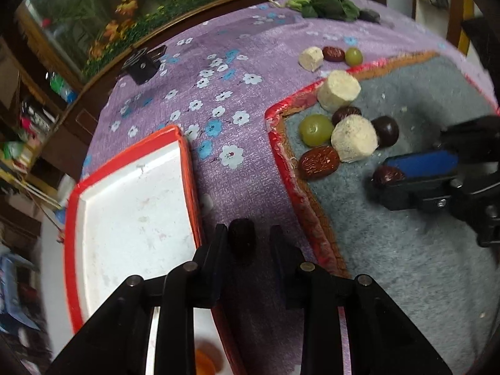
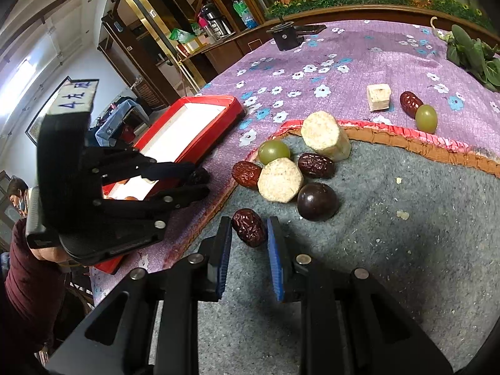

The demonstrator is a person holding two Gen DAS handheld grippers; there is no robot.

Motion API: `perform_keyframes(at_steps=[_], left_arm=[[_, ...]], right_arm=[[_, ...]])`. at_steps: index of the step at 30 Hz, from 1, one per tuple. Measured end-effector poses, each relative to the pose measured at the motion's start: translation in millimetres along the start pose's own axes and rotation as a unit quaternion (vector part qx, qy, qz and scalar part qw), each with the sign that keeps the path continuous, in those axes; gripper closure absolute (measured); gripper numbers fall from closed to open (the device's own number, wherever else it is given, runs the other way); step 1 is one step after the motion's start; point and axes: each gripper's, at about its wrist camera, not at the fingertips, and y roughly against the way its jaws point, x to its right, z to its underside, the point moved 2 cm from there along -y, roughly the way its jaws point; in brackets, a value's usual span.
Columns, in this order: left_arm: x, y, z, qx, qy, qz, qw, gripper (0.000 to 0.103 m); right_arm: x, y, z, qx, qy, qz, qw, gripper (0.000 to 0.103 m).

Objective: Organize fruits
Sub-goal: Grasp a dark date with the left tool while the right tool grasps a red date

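On the grey mat lie two green grapes, red dates, a dark round fruit and pale cake pieces. My right gripper is low over the mat, and its blue pads are shut on a wrinkled red date that still touches the mat. My left gripper hovers over the purple cloth between the mat and the red-rimmed white tray. It is shut on a dark date. The left gripper also shows in the right wrist view, beside the tray.
Outside the mat lie a cake cube, a red date and a green grape. Green leaves and a black device sit at the table's far side. An orange fruit is in the tray's near end. A person stands on the left.
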Motion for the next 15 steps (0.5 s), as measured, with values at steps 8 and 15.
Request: perform_keyframes(at_steps=[8,15], left_arm=[[-4.3,6.7,2.2,0.020,0.031,-0.021,0.9991,0.086],[-26.3,54.7,25.6,0.079,0.146,0.004,0.9861,0.086]], right_arm=[[-1.6,1.9,0.2,0.004,0.005,0.001,1.000,0.078],[-2.7,5.7,0.2,0.012,0.006,0.001,1.000,0.078]])
